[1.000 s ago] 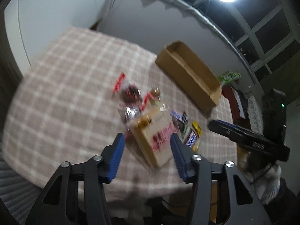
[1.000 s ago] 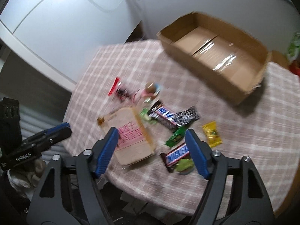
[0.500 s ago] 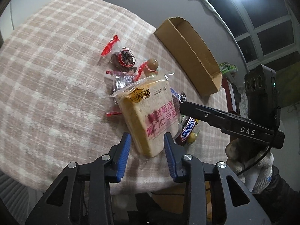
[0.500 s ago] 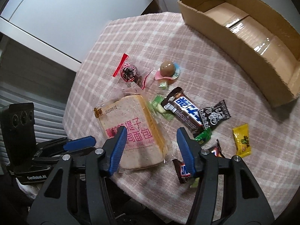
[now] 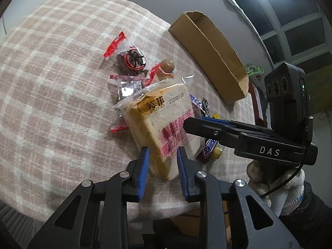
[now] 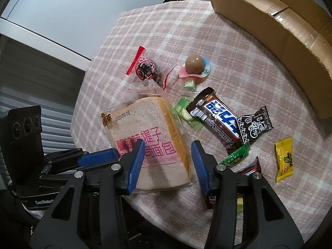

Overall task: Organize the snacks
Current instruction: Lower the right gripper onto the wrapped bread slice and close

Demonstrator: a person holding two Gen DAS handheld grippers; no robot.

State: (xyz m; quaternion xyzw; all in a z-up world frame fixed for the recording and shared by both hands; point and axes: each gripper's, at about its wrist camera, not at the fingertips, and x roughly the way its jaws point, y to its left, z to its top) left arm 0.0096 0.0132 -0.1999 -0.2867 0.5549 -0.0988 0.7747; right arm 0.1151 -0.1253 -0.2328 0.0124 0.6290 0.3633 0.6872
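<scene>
Both ribbed blue tongs, left [image 5: 162, 164] and right [image 6: 167, 161], closing around the square plastic-wrapped bread slice [image 6: 149, 137].

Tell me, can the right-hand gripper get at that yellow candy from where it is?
Probably, after a sideways shift. The yellow candy lies alone on the cloth, nothing covering it, but the right gripper is closing around the bread packet instead.

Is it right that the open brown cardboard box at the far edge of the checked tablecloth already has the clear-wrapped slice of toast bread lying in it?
Not quite. The brown cardboard box is at the far edge of the checked tablecloth, but it is empty. The clear-wrapped slice of toast bread lies on the cloth near the front edge, among the other snacks, as the right wrist view shows.
</scene>
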